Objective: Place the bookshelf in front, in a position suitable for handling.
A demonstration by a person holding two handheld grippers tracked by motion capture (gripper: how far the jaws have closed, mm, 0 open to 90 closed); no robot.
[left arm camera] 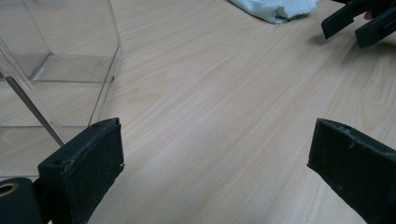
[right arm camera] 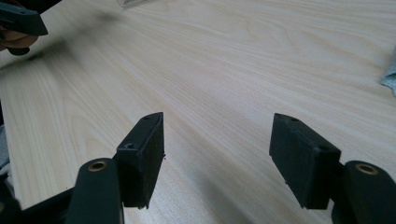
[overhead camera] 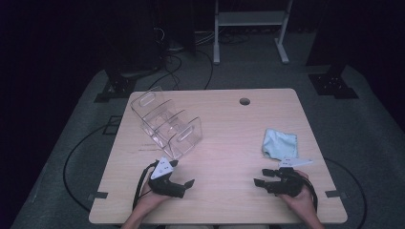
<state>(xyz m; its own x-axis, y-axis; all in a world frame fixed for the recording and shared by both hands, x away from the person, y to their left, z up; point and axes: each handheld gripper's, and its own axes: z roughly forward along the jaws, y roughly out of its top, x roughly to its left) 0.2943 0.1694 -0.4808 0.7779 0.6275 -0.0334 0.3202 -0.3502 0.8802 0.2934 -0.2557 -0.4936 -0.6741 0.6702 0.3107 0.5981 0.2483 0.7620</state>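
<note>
A clear acrylic divided rack (overhead camera: 165,121) lies on the wooden table (overhead camera: 229,129) at the left. A light blue cloth (overhead camera: 280,143) lies crumpled at the right. My left gripper (overhead camera: 183,173) rests near the front edge, just below the rack, open with nothing between its jaws. My right gripper (overhead camera: 261,177) rests near the front right, below the cloth, also open and empty. In the left gripper view my left gripper (left arm camera: 215,154) faces bare wood, with the rack (left arm camera: 60,70) at its left and the cloth (left arm camera: 280,9) far off. In the right gripper view my right gripper (right arm camera: 217,144) stands over bare wood.
A round cable hole (overhead camera: 244,101) sits near the table's far edge. Beyond the table stand a white frame (overhead camera: 250,19) and dark stands on grey carpet. Bare wood lies between the two grippers.
</note>
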